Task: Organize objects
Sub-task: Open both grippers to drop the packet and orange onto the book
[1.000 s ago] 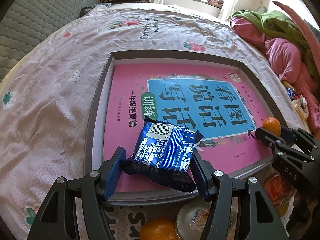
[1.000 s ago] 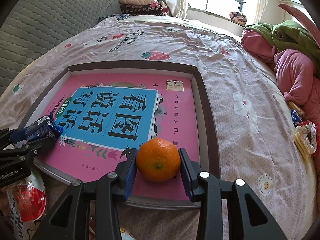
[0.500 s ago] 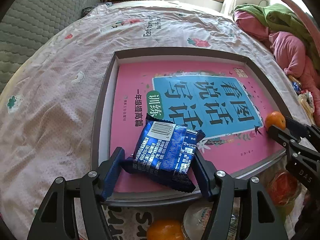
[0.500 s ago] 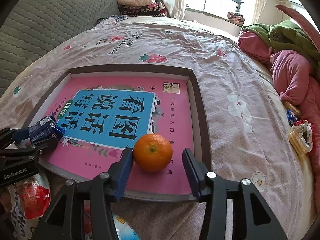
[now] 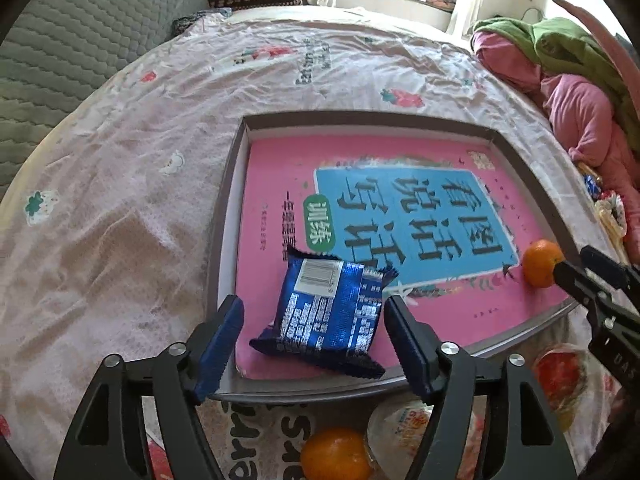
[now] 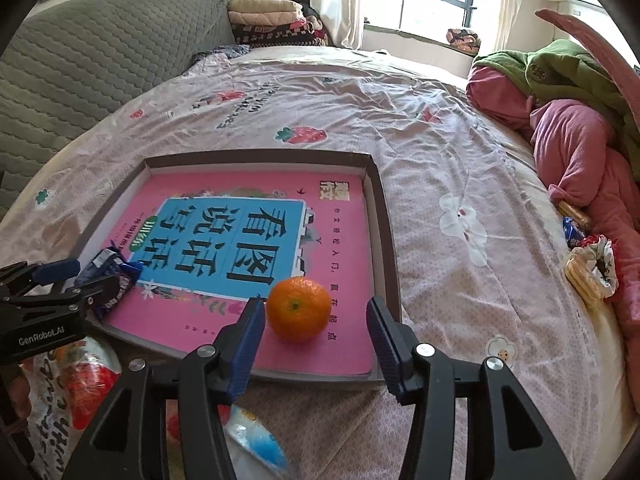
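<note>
Tray on bed holds pink book, blue snack pack near-left, orange near-right. Both lie on book, apart from pads. Left hand-held gripper wide, straddling pack, gripping nothing. Right hand-held gripper wide around orange, gripping nothing. Judged: these two placed. Left to sort: second orange, cup, packets outside tray's near edge.

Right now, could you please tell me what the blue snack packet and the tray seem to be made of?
Snack packet: likely glossy plastic film, judging by its crinkles, shine and serrated sealed ends. Tray: probably matte cardboard, with thin folded walls, brown outside and white inside.
</note>
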Demonstrator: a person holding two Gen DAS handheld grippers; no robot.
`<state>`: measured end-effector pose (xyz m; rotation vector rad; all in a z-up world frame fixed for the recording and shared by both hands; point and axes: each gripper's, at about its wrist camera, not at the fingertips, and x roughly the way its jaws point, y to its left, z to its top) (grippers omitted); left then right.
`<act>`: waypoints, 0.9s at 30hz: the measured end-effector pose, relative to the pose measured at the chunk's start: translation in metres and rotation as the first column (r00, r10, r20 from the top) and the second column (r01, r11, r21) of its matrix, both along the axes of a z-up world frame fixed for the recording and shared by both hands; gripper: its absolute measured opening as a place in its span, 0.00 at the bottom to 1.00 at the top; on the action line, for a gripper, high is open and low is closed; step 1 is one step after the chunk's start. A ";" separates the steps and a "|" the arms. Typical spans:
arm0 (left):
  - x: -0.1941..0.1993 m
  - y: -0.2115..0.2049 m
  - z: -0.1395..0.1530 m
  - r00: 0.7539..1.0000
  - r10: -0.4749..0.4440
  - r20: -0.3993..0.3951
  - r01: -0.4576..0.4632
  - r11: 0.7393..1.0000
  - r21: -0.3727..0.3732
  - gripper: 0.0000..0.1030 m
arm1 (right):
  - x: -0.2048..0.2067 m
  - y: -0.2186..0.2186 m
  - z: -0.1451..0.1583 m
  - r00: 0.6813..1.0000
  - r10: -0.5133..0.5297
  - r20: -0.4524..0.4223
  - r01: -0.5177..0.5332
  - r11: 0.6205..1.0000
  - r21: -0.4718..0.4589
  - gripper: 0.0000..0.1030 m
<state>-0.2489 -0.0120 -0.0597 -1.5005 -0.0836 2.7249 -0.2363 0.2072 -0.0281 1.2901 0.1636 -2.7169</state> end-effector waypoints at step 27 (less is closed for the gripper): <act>0.070 -0.016 0.065 0.994 0.040 -0.106 -0.026 0.992 0.127 0.73 | 0.040 -0.004 0.043 0.996 0.031 -0.086 -0.033 0.999 -0.025 0.54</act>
